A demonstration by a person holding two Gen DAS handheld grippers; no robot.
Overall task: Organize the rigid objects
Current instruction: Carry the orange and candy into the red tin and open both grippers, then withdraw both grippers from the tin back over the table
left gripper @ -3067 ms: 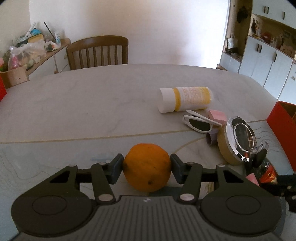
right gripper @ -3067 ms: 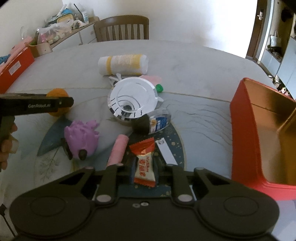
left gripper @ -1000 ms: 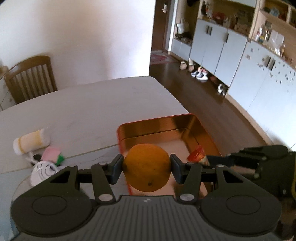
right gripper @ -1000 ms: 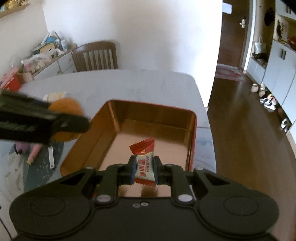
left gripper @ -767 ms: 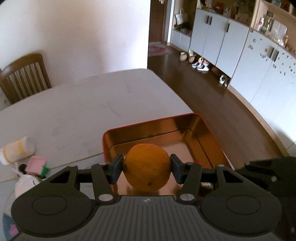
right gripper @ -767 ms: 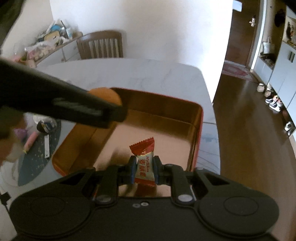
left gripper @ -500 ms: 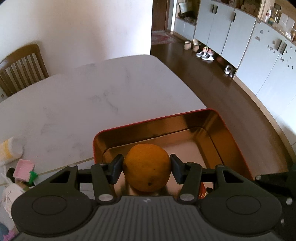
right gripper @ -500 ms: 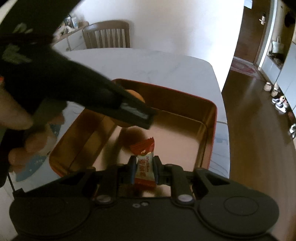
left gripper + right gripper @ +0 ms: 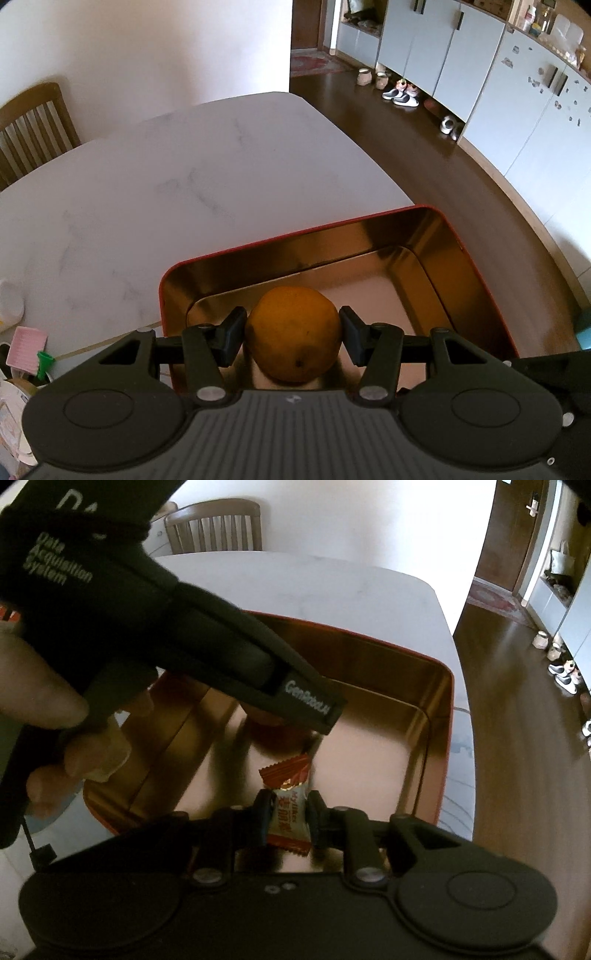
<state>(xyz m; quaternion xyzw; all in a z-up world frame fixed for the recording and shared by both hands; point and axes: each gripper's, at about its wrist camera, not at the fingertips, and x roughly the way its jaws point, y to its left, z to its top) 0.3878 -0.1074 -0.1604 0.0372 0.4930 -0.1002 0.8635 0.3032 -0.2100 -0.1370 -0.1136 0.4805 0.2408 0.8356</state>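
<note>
My left gripper is shut on an orange and holds it low inside the red tin box with a gold lining. My right gripper is shut on a red and white wrapped candy over the same box, near its front edge. The left gripper's black body and the hand holding it cross the right wrist view above the box and hide the orange there.
The box sits at the right end of a white marble table, close to the table's edge. A wooden chair stands at the far side. A pink item and other clutter lie at the left. Dark wood floor lies beyond the table.
Both grippers have carried their objects from the cluttered mat to the red box and lowered toward it. The left gripper now reaches across in front of the right one.
</note>
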